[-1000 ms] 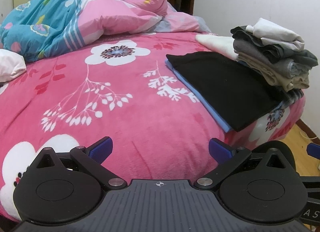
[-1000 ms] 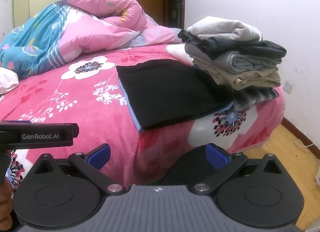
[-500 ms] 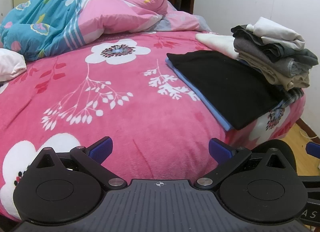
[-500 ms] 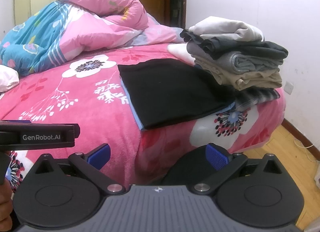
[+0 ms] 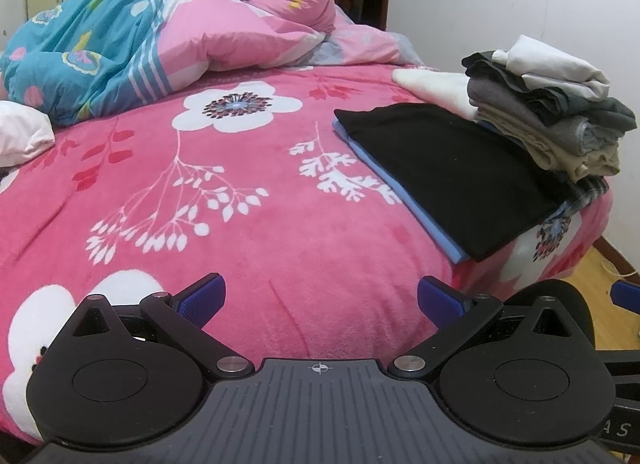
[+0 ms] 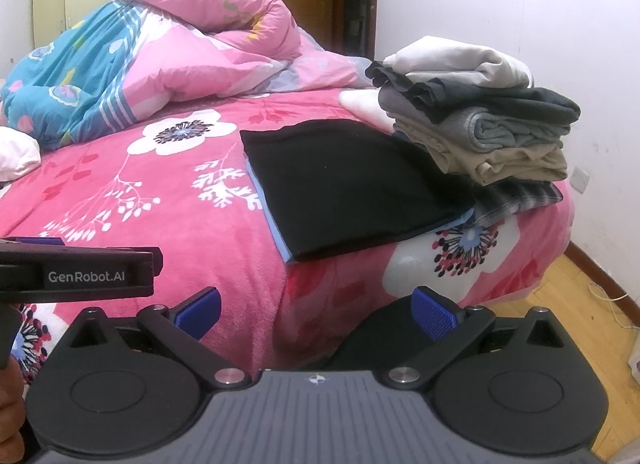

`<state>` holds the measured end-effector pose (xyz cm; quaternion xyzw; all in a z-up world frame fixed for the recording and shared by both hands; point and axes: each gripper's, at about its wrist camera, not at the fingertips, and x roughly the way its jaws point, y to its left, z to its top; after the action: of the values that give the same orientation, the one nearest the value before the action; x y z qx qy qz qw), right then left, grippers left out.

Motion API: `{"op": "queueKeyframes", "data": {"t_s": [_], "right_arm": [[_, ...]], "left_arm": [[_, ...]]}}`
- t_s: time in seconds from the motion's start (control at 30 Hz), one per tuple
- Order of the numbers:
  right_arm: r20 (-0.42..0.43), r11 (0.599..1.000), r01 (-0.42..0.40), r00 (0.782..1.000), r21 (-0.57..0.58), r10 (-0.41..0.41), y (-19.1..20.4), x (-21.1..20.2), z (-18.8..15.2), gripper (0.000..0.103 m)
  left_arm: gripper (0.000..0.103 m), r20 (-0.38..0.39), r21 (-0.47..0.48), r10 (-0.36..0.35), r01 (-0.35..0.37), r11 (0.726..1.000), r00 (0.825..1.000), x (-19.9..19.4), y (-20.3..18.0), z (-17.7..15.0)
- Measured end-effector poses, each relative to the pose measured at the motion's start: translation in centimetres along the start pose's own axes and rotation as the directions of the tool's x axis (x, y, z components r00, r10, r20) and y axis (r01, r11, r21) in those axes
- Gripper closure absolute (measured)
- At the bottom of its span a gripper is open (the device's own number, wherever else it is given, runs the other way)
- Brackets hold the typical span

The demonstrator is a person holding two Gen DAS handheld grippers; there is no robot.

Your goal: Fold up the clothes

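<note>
Pink floral bed, folded black garment lengthwise toward its foot, both jaws released

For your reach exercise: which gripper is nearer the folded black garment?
Right. The right gripper sits just off the black garment's near corner; the left gripper is farther left, over bare pink blanket.

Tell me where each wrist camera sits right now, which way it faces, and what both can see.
Left wrist: low at the bed's near edge, looking across the pink blanket; its own open left gripper shows, with the right gripper's edge at far right.
Right wrist: further right, facing the black garment and clothes stack; open right gripper, left gripper's body and a hand show.
Shared: garment, stack, quilt.
</note>
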<state>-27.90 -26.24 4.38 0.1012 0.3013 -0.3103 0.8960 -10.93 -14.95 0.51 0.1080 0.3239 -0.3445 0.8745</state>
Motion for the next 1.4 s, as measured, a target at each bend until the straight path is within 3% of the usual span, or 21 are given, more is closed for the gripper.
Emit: {"op": "queueKeyframes", "data": {"t_s": [1.4], "right_arm": [[-0.015,1.0,0.013,1.0,0.017,-0.013,-0.58,0.6,0.0,0.0]], "left_arm": [[0.0,-0.007,-0.002,0.006,-0.006,1.0,1.0,0.1,0.01,-0.08]]}}
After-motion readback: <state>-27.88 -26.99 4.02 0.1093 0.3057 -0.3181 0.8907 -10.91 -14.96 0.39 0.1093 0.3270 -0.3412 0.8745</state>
